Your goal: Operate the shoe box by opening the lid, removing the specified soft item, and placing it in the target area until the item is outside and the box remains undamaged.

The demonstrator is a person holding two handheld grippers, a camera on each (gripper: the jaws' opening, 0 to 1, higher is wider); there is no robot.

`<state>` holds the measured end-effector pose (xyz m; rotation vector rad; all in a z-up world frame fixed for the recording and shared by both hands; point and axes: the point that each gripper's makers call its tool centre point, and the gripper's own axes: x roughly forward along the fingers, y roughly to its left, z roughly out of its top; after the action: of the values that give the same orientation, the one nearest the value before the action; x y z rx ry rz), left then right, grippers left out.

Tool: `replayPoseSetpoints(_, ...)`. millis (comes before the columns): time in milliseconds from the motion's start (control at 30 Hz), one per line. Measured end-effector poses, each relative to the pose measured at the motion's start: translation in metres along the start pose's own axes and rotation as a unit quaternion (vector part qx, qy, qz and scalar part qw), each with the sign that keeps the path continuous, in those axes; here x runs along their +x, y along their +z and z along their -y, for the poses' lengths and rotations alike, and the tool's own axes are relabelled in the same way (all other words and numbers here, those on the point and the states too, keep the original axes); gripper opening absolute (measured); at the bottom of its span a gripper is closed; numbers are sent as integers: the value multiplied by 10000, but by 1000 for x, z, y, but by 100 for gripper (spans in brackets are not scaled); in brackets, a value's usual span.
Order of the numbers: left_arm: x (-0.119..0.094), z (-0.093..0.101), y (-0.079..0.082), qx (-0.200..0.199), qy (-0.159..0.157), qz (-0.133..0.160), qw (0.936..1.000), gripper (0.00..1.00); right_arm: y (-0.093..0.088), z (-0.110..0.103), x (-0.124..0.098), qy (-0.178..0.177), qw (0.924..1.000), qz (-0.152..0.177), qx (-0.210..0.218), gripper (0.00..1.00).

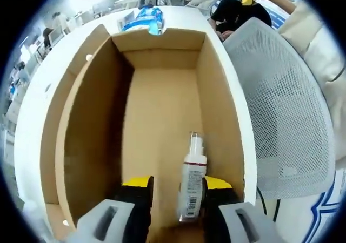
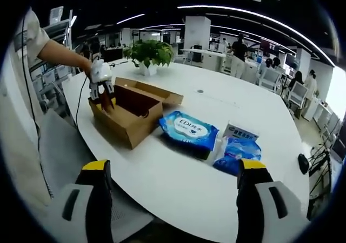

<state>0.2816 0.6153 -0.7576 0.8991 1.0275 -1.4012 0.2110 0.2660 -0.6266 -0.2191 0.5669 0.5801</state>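
While the left hand-held gripper (image 1: 175, 197) straddles the bottle (image 1: 191, 179) by the box wall (image 1: 219, 108), the right hand-held gripper (image 2: 173, 175) gapes wide.

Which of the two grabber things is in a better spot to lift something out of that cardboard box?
The left gripper, probably. It is already down inside the open box, jaws spread, with the white spray bottle lying between them. The right gripper hangs open well back from the box, over the near table edge.

Matt cardboard box (image 1: 162, 119) (bottle (image 1: 192, 178) seemingly plastic).
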Motion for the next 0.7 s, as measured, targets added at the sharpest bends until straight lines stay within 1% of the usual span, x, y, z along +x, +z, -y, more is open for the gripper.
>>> replayPoseSetpoints(67,-2,-1,0,36,73,-11,10000,34,1,1,0,-1,10000,7,-1,92)
replayPoseSetpoints(133,-2,0,-1,84,80,-52,9999,33,0,2,0,2,10000,1,-4,92)
replayPoseSetpoints(300,1,11,-1,316,-103,-140,9993,33,2,3,0,1,10000,11,-9,92)
replayPoseSetpoints(400,4,7,-3,417,-95,-186,9989,33,2,3,0,15,10000,10,-2,91)
replayPoseSetpoints(467,6,9,-2,458,-105,-215,9987,32,2,2,1,35,10000,3,-11,91)
replayPoseSetpoints(600,10,7,-5,513,-117,-226,9984,29,3,-1,1,70,10000,27,-5,90)
replayPoseSetpoints(700,13,4,-7,455,-85,-330,9984,26,4,-3,2,80,10000,37,0,89)
